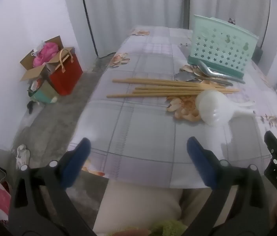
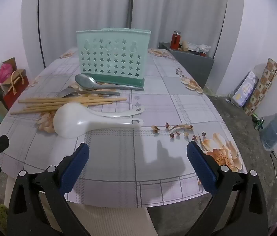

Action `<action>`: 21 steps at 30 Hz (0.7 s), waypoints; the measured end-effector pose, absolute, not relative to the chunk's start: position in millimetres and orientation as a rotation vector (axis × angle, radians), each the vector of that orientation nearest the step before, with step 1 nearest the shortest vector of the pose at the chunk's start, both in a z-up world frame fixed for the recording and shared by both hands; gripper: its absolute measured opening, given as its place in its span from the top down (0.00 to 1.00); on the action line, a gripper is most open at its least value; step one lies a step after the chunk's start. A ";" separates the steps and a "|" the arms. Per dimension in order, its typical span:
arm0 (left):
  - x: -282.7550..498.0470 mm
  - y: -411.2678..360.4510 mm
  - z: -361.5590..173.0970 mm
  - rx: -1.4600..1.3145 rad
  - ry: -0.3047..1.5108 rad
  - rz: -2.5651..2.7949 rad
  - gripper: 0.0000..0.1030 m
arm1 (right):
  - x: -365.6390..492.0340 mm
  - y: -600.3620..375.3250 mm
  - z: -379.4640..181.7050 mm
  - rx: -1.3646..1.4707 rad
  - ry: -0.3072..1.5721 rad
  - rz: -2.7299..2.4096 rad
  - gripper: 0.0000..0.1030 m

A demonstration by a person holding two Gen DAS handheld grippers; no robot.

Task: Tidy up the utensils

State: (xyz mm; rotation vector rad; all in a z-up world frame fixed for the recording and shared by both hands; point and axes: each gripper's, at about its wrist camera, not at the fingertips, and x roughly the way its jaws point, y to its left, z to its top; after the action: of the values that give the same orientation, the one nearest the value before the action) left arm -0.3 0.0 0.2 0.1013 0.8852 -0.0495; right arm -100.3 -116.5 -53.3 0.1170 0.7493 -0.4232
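A mint green utensil holder (image 2: 112, 56) with star holes stands upright mid-table; it also shows in the left wrist view (image 1: 220, 45). In front of it lie metal spoons (image 2: 103, 84), several wooden chopsticks (image 2: 63, 103) and two white plastic rice paddles (image 2: 91, 123). In the left wrist view the chopsticks (image 1: 164, 88) and a white paddle (image 1: 215, 108) lie ahead to the right. My left gripper (image 1: 138, 157) is open and empty above the table's near edge. My right gripper (image 2: 138, 161) is open and empty, just short of the paddles.
The table (image 2: 167, 106) has a plaid floral cloth. A red bag (image 1: 65, 76) and cardboard box (image 1: 40, 63) sit on the floor at left. A grey cabinet (image 2: 189, 59), a water jug (image 2: 275, 129) and boxes (image 2: 256, 90) are at right.
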 end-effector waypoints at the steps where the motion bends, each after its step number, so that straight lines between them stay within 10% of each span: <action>1: -0.3 0.0 0.3 0.101 0.886 -0.051 0.08 | -100.6 -116.2 -53.7 0.116 0.746 -0.423 0.06; 21: 1.5 4.0 5.0 0.099 0.883 -0.048 0.08 | -99.6 -117.7 -42.6 0.112 0.737 -0.426 0.06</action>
State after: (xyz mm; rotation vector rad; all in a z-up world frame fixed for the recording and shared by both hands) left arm 1.5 4.0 5.0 0.0992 0.8832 -0.0484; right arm -99.6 -117.7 -42.6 0.1115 0.7371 -0.4260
